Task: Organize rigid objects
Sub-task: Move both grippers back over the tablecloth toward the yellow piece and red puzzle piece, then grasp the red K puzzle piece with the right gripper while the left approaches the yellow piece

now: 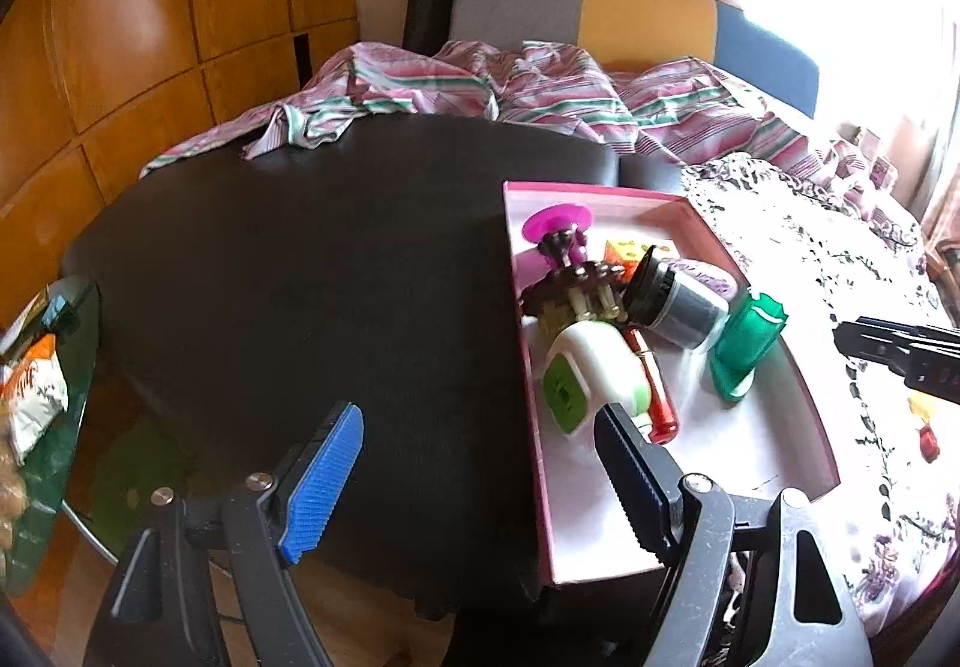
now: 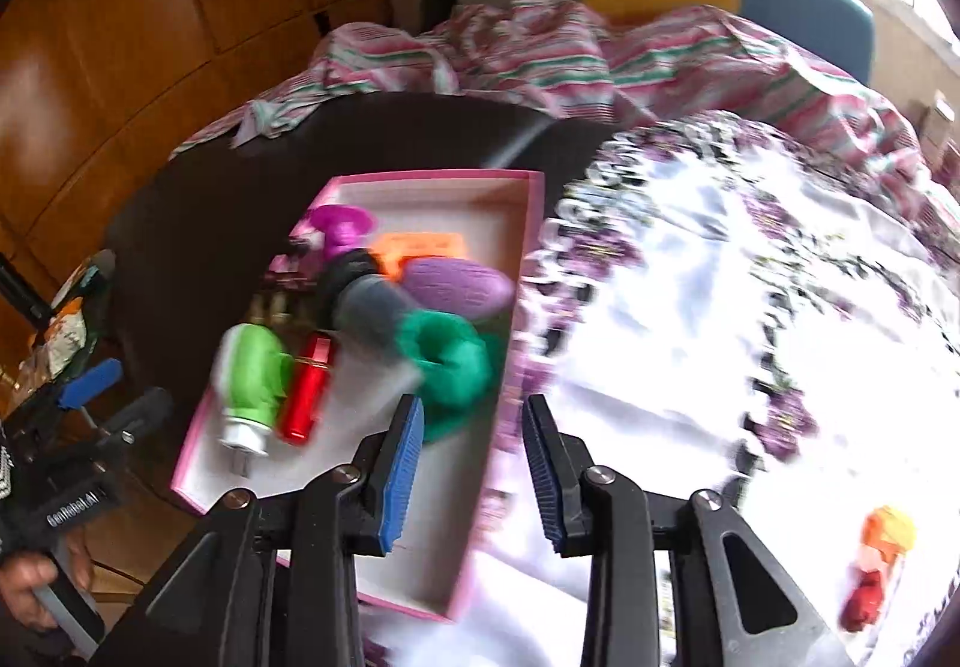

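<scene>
Two grippers over a dark round table (image 1: 312,259), both empty. Going left to right across the left wrist view.

At 9 o'clock, off the table edge: snack packets (image 1: 33,385) on a green glass surface. At 11 o'clock, wooden cabinet doors (image 1: 150,7). At 12 o'clock, a striped pink sheet (image 1: 540,91) bunched along the far rim of the table, with a grey, yellow and blue headboard behind it.

Left gripper (image 1: 480,463): jaws stand wide apart, nothing between the pads. Its left pad lies over bare dark table, its right pad over the near left part of the pink box (image 1: 600,193).

Pink box sits at 3 o'clock from table centre, straddling the dark top and a flowered white cloth (image 1: 840,259). Contents crowd its far half, touching or overlapping: magenta disc toy (image 1: 555,223) at the far left, brown peg piece (image 1: 576,289) below it, orange block (image 1: 624,250), dark grey jar (image 1: 678,307) lying tilted, purple oval (image 1: 714,274) behind the jar, white and green gadget (image 1: 591,379), red tube (image 1: 657,397) just beside it, green cup (image 1: 747,343) upright at the right wall. Near half of the box floor is bare.

Right gripper (image 2: 474,463) hangs over the box's right wall, in line with the green cup at 12 o'clock; jaws parted a modest way, holding nothing. View is motion-blurred.

At 4 o'clock on the cloth, well apart from the box: a small orange, yellow and red toy (image 2: 876,565), outside the box.
</scene>
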`<state>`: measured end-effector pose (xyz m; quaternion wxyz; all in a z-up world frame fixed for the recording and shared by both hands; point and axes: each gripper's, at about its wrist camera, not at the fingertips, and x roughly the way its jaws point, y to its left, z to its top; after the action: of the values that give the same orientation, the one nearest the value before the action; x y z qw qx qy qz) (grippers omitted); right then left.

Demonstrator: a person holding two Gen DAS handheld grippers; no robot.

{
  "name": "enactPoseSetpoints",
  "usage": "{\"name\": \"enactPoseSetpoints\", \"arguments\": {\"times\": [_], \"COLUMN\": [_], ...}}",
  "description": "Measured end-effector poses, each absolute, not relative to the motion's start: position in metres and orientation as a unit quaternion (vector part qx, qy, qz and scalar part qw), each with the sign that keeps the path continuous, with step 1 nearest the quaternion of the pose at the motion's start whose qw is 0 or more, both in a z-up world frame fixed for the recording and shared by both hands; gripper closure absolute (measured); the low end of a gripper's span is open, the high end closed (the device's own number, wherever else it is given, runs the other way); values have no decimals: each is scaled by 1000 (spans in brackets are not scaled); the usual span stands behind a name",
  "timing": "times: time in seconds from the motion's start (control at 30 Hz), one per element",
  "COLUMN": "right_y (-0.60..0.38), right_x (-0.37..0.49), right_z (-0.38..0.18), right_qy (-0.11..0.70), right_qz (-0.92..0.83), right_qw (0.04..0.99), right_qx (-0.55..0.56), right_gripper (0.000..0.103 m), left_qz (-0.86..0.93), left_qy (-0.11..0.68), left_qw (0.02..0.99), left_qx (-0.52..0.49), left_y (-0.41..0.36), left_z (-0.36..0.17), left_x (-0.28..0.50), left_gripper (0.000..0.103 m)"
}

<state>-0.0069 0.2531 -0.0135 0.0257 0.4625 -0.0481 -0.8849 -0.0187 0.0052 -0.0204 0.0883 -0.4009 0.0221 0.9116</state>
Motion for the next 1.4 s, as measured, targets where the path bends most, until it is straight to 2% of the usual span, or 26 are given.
{"name": "enactPoseSetpoints", "arguments": {"times": [0.23,0.47,0.7,0.87,1.17,1.2,1.3,1.4], "right_y": [338,448,535,556,536,534,531,524], "right_x": [21,69,125,138,111,109,106,103], "right_z": [-9,-6,-15,-38,-74,-76,-79,-84], "right_qy": [-98,-195,-277,-297,-287,-285,-282,-275], "right_qz": [-874,-842,-783,-746,-723,-721,-720,-715], "right_qw": [-54,-181,-273,-265,-219,-219,-221,-211], "right_qx": [473,469,486,534,590,592,594,607], "right_gripper": [68,68,60,59,58,57,42,42], "left_qz": [914,910,894,879,860,858,851,846], "left_qy": [38,51,64,78,101,100,99,102], "left_qw": [121,174,230,265,313,316,330,342], "left_qx": [-386,-374,-380,-388,-391,-392,-396,-396], "left_y": [28,64,112,143,183,186,195,203], "left_z": [-9,2,4,-1,-3,-3,-5,-5], "left_x": [-17,-17,-16,-10,4,4,5,7], "left_gripper": [23,23,23,23,23,22,22,22]}}
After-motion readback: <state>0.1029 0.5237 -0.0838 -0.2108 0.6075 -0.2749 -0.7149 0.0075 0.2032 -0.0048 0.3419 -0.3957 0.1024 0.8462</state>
